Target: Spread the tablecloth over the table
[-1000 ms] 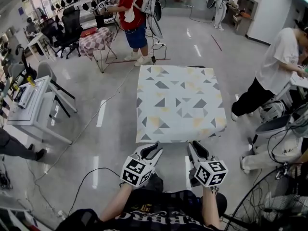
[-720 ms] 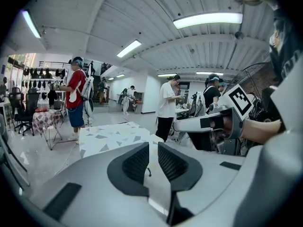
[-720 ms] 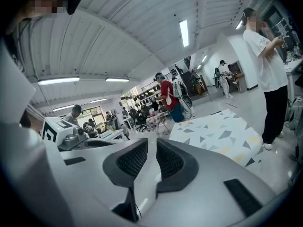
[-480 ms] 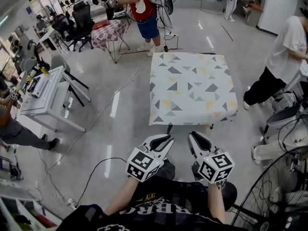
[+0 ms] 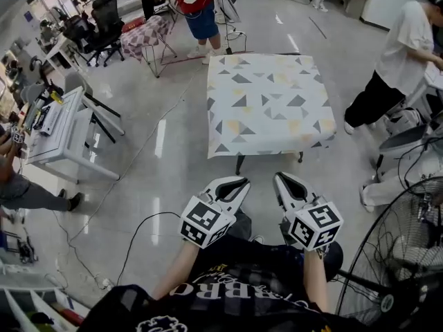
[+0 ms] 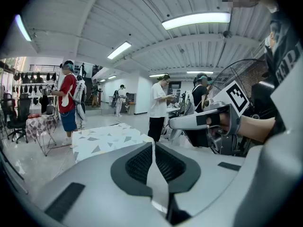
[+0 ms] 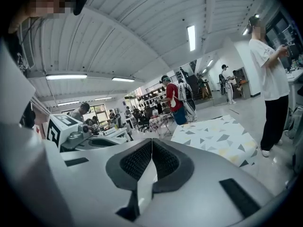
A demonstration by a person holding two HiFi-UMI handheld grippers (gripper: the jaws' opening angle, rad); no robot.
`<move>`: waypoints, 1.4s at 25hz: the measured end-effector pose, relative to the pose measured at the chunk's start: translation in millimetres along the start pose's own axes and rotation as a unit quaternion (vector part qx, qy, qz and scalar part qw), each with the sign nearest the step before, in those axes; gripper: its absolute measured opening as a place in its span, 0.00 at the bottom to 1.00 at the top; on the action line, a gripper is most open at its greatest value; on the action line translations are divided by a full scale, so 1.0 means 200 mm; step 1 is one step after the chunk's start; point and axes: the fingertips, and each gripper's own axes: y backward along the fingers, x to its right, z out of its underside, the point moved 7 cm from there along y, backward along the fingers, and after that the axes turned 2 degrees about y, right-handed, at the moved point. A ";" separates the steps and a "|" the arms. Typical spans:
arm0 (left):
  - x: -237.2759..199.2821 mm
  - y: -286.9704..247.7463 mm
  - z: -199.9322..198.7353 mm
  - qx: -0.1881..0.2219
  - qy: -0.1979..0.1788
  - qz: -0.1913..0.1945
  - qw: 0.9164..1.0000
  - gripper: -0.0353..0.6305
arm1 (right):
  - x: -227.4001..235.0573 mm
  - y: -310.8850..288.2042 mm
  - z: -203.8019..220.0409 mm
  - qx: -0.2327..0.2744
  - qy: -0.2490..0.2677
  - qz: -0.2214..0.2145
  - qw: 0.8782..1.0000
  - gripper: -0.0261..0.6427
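Your left hand-held gripper (image 5: 241, 182) and right hand-held gripper (image 5: 280, 179) have just been closing and now sit pinched together, empty, as you back off. The cloth (image 5: 266, 99) covers the counter (image 5: 239, 164), so the job looks done.

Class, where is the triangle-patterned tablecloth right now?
In the head view the tablecloth lies spread over the table, upper centre, beyond the left gripper and right gripper, with a person in white to its right.
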 end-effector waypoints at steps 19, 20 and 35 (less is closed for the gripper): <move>0.16 0.03 0.11 -0.022 -0.005 0.037 0.999 0.08 | 0.03 0.21 0.16 -0.025 -0.011 0.040 0.999 0.06; 0.17 0.03 0.11 -0.023 -0.005 0.037 0.999 0.08 | 0.03 0.22 0.16 -0.027 -0.011 0.041 0.999 0.06; 0.26 -0.02 0.13 -0.040 -0.006 0.053 0.998 0.08 | 0.15 0.34 0.23 -0.058 0.005 0.046 0.997 0.06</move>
